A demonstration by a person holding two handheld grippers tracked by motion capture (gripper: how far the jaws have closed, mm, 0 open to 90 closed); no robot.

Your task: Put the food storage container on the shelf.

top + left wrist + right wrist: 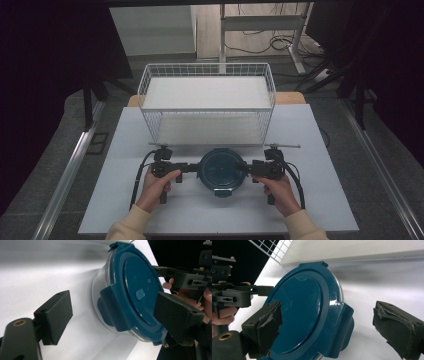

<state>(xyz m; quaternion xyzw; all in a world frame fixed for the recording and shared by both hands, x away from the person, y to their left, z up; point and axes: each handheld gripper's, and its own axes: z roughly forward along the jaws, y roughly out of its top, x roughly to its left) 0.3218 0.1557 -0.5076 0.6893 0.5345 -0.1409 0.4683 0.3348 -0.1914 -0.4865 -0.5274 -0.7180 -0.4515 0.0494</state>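
Observation:
A round clear container with a dark blue clip-on lid (221,168) rests on the white table, near its front middle. My left gripper (192,167) points at it from the left and my right gripper (245,167) from the right, tips at the lid's rim. In the left gripper view the jaws (115,315) stand wide apart, with a side clasp of the lid (135,285) between them and no pad pressing on it. In the right gripper view the jaws (333,327) are spread the same way around the opposite clasp of the lid (299,307). Both are open.
A white wire basket (210,127) with a white liner stands just behind the container, close to both grippers. Bare table (310,150) stretches to the left, right and front. Cables trail from each gripper toward the person's forearms. Dark curtains and a desk frame lie beyond the table.

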